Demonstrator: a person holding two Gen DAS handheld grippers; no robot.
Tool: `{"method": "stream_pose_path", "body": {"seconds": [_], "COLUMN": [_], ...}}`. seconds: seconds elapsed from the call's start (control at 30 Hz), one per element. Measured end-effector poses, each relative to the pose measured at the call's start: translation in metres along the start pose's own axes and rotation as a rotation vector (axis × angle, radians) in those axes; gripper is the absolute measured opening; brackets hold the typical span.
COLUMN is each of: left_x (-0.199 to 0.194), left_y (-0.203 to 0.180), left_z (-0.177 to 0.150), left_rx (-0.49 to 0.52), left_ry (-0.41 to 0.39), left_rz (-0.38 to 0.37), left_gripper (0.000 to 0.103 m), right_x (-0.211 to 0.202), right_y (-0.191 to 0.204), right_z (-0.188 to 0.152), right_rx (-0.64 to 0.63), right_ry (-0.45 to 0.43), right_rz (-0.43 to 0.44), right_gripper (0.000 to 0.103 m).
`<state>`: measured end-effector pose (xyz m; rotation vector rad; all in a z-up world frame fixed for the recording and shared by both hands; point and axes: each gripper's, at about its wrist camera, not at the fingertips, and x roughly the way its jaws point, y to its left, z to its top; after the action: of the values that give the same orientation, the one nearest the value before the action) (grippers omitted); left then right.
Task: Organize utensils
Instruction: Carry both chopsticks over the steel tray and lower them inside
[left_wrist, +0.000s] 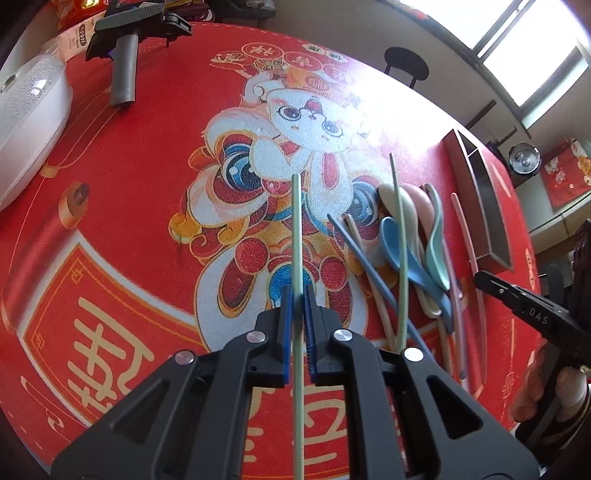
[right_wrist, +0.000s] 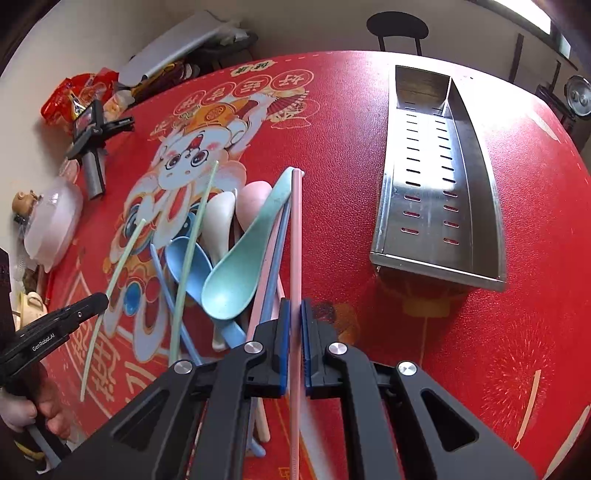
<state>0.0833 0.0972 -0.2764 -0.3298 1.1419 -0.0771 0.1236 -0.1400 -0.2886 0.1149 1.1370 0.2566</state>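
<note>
In the left wrist view my left gripper (left_wrist: 297, 297) is shut on a pale green chopstick (left_wrist: 297, 229) that points away across the red mat. Its twin, a second green chopstick (left_wrist: 400, 258), leans over a heap of spoons and chopsticks to the right. My right gripper (right_wrist: 294, 312) is shut on a pink chopstick (right_wrist: 295, 240), lifted beside that heap. The heap holds a teal spoon (right_wrist: 236, 273), a blue spoon (right_wrist: 188, 266), a cream spoon (right_wrist: 218, 221) and a pink spoon (right_wrist: 255, 199). A perforated steel tray (right_wrist: 476, 192) with a divider lies to the right.
The round table wears a red cartoon mat (left_wrist: 147, 184). A spare black gripper device (left_wrist: 122, 55) and a white domed lid (left_wrist: 29, 110) lie at the far left. A black stool (left_wrist: 406, 66) stands beyond the table. A person's hand (right_wrist: 33, 413) holds the left gripper's handle.
</note>
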Motion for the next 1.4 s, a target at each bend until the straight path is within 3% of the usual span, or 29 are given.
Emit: {"method": "stream_pose_path", "body": {"seconds": [0.2,0.47,0.73,1.03,1.4], "left_x": [-0.022,-0.019,-0.021,-0.002,0.089], "left_y": [-0.005,-0.015,-0.033,-0.115,-0.239], "left_z": [0.009,0.021,0.041,0.095,0.165], "left_rx": [-0.038,-0.108,-0.092,0.032,0.079], "left_ry": [-0.021,0.017,0.012,0.006,0.051], "left_rz": [-0.085,-0.203,-0.236,-0.322,-0.369], "left_gripper": [0.010,0.010,0.010,0.010,0.010], "right_x": [-0.025,-0.042,-0.048,-0.058,-0.036], "right_y": [-0.006,-0.022,-0.041,-0.090,-0.139], "right_z": [0.004,0.006,0.011,0.044,0.099], "right_rx": [0.032,0.088,0.154,0.257,0.292], "right_ry": [-0.062,-0.104,-0.118,-0.154,-0.134], "right_rz": [0.039,0.049,0.044,0.004,-0.042], "right_gripper": [0.006,0.006,0.006,0.006,0.006]}}
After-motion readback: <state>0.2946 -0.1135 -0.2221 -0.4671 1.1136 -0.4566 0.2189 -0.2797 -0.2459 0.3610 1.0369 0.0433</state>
